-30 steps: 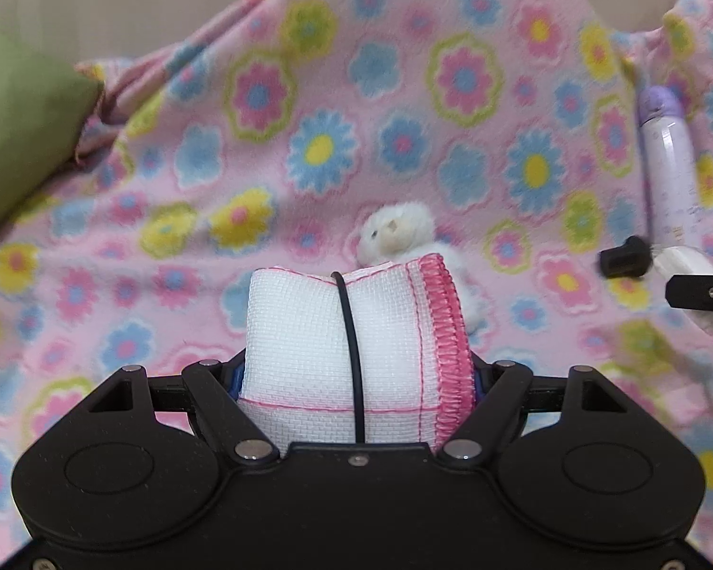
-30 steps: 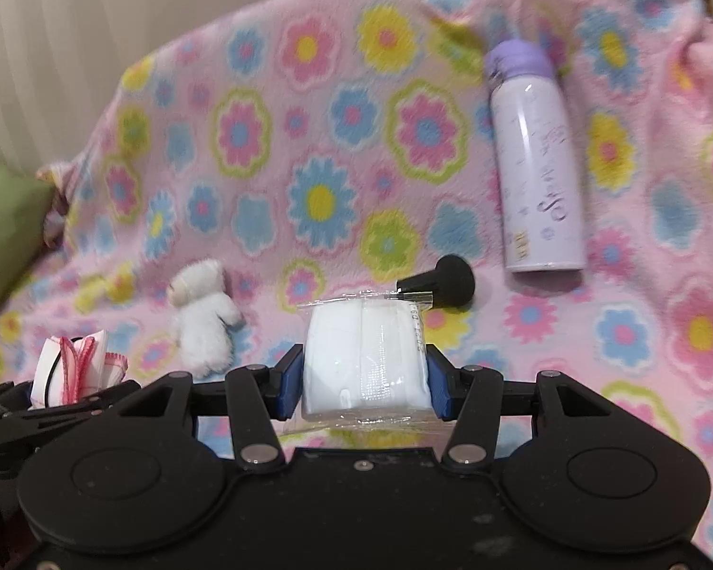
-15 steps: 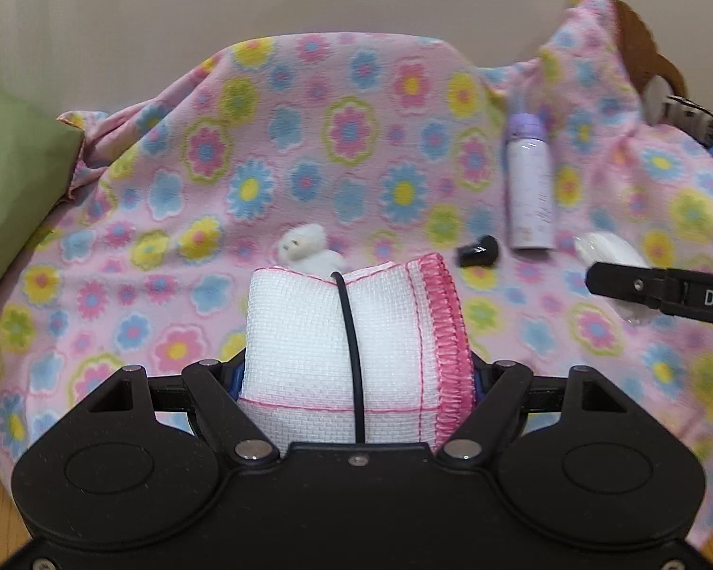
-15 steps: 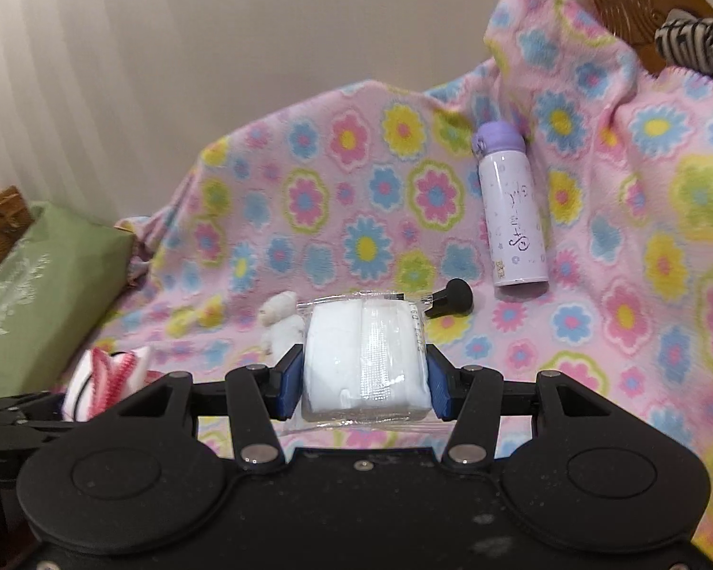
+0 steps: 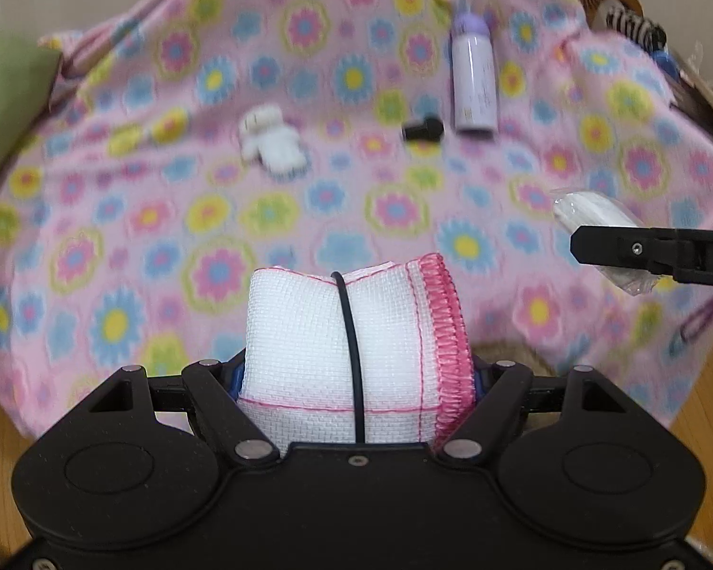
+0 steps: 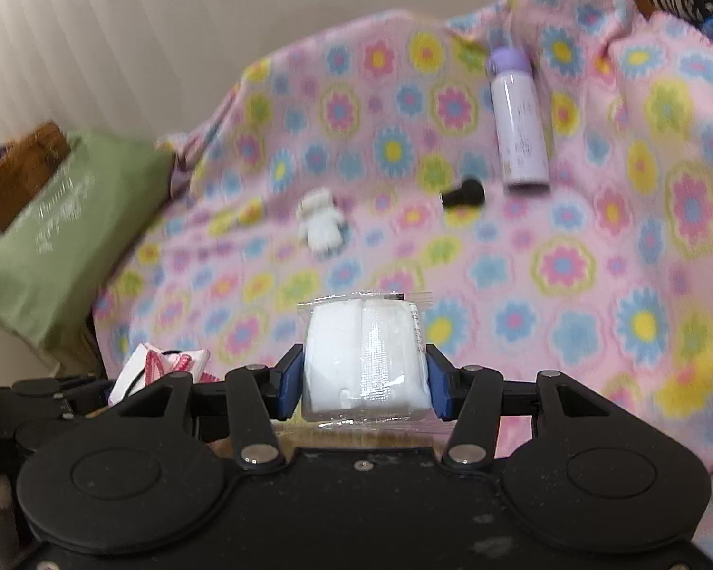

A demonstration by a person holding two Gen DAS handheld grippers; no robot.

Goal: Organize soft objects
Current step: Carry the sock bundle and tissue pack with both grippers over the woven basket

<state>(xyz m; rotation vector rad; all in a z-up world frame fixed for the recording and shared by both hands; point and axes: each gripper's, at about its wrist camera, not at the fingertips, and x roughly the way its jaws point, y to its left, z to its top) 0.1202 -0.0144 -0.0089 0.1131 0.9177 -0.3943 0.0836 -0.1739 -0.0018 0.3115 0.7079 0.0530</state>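
left gripper [image 5: 356,370] | pulled back from blanket [image 5: 166,218] | right gripper [image 6: 363,375] | pulled back too

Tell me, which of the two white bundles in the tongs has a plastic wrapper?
The white pad in the right tongs: clear plastic covers it. The cloth in the left tongs is bare, with pink stitching and a black band.

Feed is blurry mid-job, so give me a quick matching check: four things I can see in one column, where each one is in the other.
Things:
1. folded cloth
2. wrapped gauze
3. toy bear
4. purple bottle

Places:
A. lying on the blanket, next to the black knob
B. in the left gripper
C. lying alone on the blanket
D. in the right gripper

Pairs: 1-B, 2-D, 3-C, 4-A
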